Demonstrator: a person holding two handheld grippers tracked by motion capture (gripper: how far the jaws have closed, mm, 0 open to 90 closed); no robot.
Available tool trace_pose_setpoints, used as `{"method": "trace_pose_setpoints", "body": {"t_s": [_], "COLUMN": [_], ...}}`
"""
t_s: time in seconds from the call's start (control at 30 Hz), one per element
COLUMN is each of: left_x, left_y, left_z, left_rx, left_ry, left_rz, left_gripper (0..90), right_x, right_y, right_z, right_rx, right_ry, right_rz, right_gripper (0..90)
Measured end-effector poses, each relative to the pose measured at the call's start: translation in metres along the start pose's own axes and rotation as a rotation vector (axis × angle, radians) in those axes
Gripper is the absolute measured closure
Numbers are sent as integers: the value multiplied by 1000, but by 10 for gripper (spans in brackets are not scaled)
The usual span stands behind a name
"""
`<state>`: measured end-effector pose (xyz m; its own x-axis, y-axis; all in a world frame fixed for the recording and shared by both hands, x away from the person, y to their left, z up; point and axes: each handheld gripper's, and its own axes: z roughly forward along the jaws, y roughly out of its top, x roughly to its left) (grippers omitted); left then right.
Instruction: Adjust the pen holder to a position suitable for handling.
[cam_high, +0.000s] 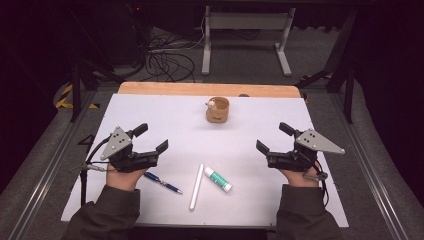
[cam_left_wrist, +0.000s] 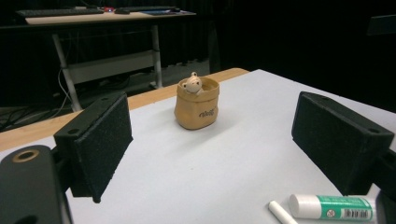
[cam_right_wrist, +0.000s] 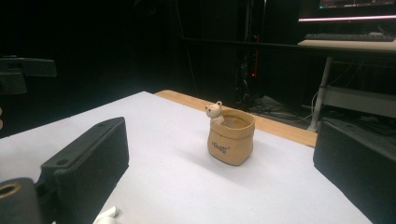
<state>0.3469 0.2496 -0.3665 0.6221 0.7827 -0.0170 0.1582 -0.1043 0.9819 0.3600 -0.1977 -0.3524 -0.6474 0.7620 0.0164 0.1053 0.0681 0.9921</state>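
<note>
High view: a person is sitting at a table (cam_high: 150, 89) covered by a white sheet (cam_high: 165, 120), holding a gripper in each hand.
Left gripper (cam_high: 152, 138): it is hovering over the sheet's left side with its jaws standing wide apart and nothing between them.
Right gripper (cam_high: 271, 137): it is hovering over the sheet's right side, jaws also standing wide and gripping nothing.
Cup (cam_high: 217, 109): a tan cup with a small bear figure on its rim is standing upright near the far edge of the sheet, well apart from both grippers.
Pen (cam_high: 163, 182): a blue pen is lying just beside the left hand.
Stick (cam_high: 196, 187): a white stick is lying near the front middle.
Glue (cam_high: 217, 179): a white and green glue stick is lying just right of the stick.
Left gripper view: the cup (cam_left_wrist: 196, 103) is showing between the two black jaws, far ahead.
Right gripper view: the cup (cam_right_wrist: 230, 136) is standing ahead, between the open jaws.
</note>
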Motion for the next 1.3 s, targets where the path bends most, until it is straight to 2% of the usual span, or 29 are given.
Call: {"method": "trace_pose_setpoints", "body": {"t_s": [0.37,0.53,0.63,0.83,0.93,1.1,1.17,1.3], "left_x": [-12,-17,-21,-28,-27,-23,-21,-18], "left_y": [1,2,1,-1,-2,-3,-4,-6], "left_z": [18,26,32,49,58,69,74,85], "left_rx": [16,16,11,24,32,32,40,58], "left_ry": [47,48,46,43,42,36,19,11], "left_rz": [-7,3,-9,10,3,-33,-53,-54], "left_gripper": [132,132,132,132,132,136,137,149], "right_x": [2,3,3,1,2,3,3,3], "right_y": [2,2,3,3,2,0,0,1], "right_z": [-10,-11,-13,-15,-13,-10,-10,-11], "right_rx": [-6,0,-3,-6,1,12,13,11], "right_ry": [-17,-21,-16,-21,-21,-16,-17,-18], "right_rz": [-12,-14,-15,-10,-9,-18,-18,-14], "right_gripper": [41,41,41,41,41,41,41,41]}}
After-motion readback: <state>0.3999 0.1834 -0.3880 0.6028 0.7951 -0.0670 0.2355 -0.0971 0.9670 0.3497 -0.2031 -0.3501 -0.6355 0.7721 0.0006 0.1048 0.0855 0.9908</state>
